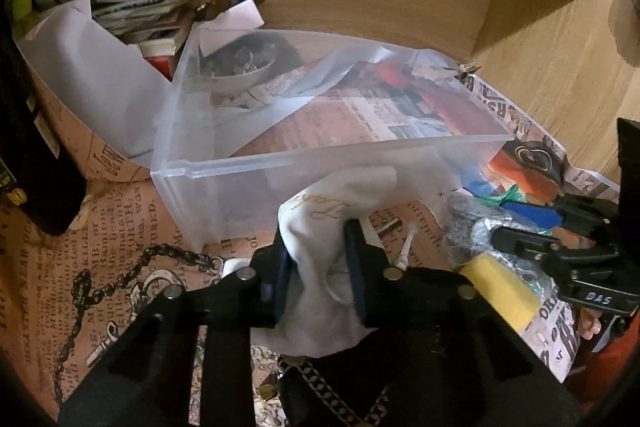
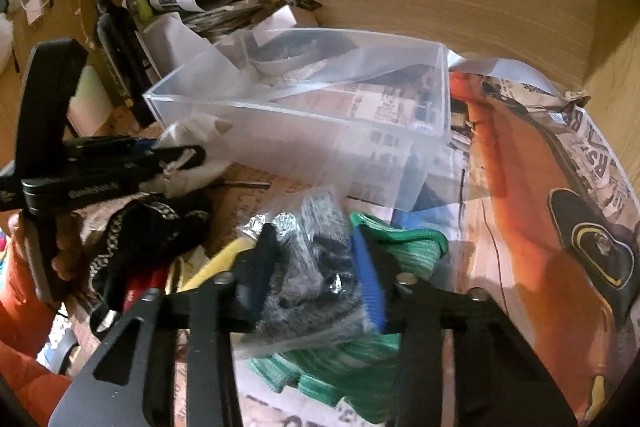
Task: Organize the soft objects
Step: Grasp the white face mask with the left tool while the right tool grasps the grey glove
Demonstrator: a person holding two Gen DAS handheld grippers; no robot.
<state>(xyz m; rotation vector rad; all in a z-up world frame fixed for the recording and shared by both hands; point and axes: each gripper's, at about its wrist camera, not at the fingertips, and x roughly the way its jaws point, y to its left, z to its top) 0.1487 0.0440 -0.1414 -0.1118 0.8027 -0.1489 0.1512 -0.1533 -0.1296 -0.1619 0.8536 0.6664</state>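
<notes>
White cloth (image 1: 320, 247) sits pinched between the left tool's (image 1: 320, 279) pads.

Right gripper (image 2: 316, 267) pinches a bagged grey fuzzy cloth (image 2: 308, 267) over a green knit cloth (image 2: 360, 359), near the clear plastic bin (image 2: 320, 147)

The left gripper (image 1: 318, 267) at the lower centre of its own view is matte black, with angular slotted arms, round silver pivot pins and dark blue pads. The right gripper (image 2: 316, 275) has the same black frame, silver pins and a ridged bright blue pad. At the lower left of the right view, an orange sleeve (image 2: 20, 307) shows.
</notes>
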